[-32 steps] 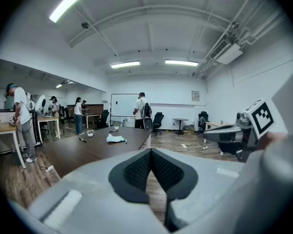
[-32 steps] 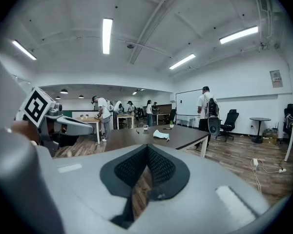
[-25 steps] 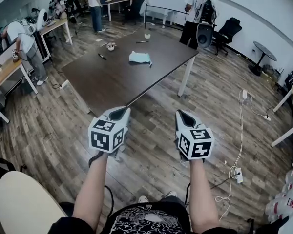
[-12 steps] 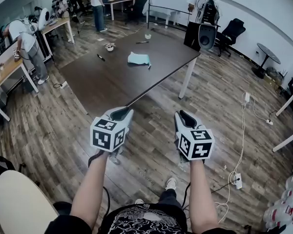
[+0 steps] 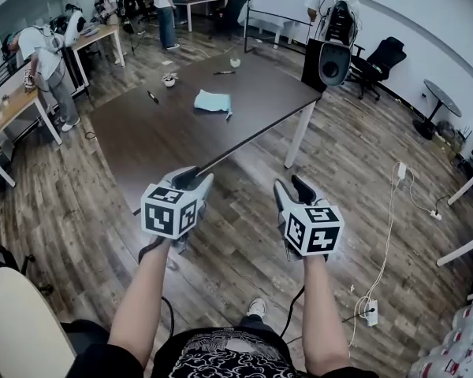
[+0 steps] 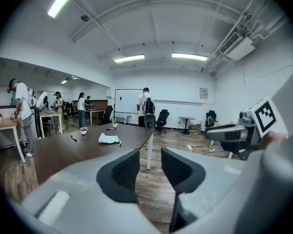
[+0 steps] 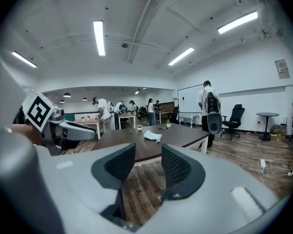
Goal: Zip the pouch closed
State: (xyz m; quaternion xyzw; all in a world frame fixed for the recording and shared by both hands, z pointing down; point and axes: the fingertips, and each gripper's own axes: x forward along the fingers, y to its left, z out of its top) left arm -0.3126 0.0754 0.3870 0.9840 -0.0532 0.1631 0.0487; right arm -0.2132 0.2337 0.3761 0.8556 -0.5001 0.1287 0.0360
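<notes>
Head view: a pale teal, soft-looking fabric pouch (image 5: 212,101) lies flat on the dark brown rectangular table (image 5: 173,136), toward the table's far half. Our left gripper (image 5: 192,178) and right gripper (image 5: 292,189) hang short of the table's near corner, well apart from the pouch. Left gripper view: jaws parted, just been opening, nothing between the pads; the pouch sits small on the table top beyond them. Right gripper view: likewise released, just been opening, empty, table ahead. We judge the pouch light and limp, and likely to skid on the table's smooth top. We would pin one end with one gripper and pinch the zip pull with the other; the pull is too small to make out from here.
</notes>
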